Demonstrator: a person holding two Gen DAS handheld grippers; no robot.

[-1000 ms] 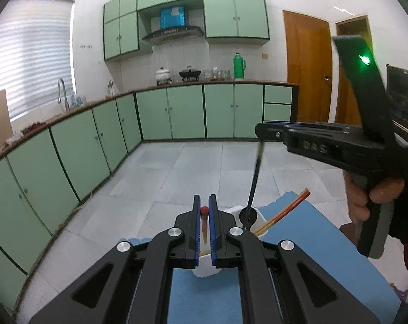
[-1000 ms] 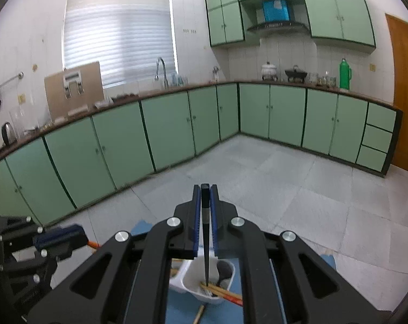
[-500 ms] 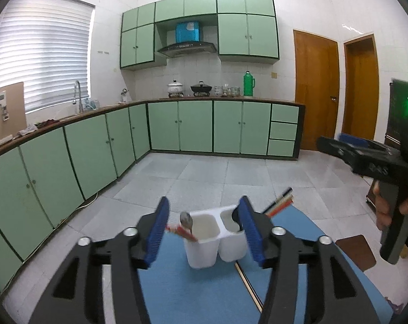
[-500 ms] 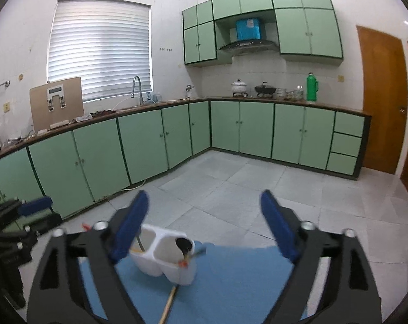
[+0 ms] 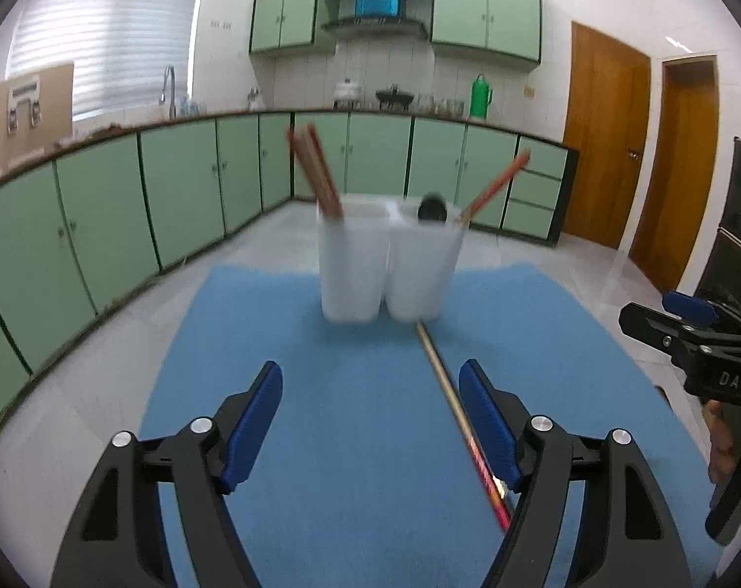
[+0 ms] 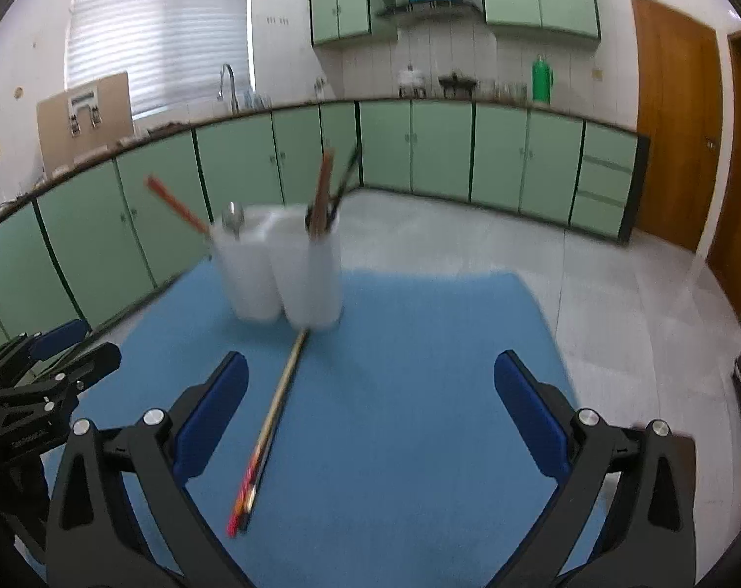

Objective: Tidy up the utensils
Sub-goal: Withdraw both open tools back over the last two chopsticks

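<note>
A white two-compartment holder [image 5: 385,269] [image 6: 282,274] stands on a blue mat [image 5: 321,416] [image 6: 419,343]. It holds brown chopsticks [image 5: 316,171] [image 6: 324,191], a red chopstick [image 5: 498,183] [image 6: 174,206], a spoon [image 6: 233,220] and a dark utensil head [image 5: 432,208]. A pair of long chopsticks [image 5: 449,392] [image 6: 277,402] lies flat on the mat in front of the holder. My left gripper [image 5: 370,382] hovers low over the mat with its jaws opening and gripping nothing. My right gripper [image 6: 370,367] also has its jaws opening, empty. The flat chopsticks lie below, near each gripper's inner finger.
The right gripper [image 5: 689,338] shows at the right edge of the left wrist view, and the left gripper [image 6: 42,367] at the left edge of the right wrist view. Green cabinets [image 5: 174,196] line the walls beyond a tiled floor. Wooden doors [image 5: 605,147] stand at the right.
Both grippers were shut on utensils above the holder; they have let go, opened wide, pulled back and sunk. The holder is now seen from the side and stands further ahead.
</note>
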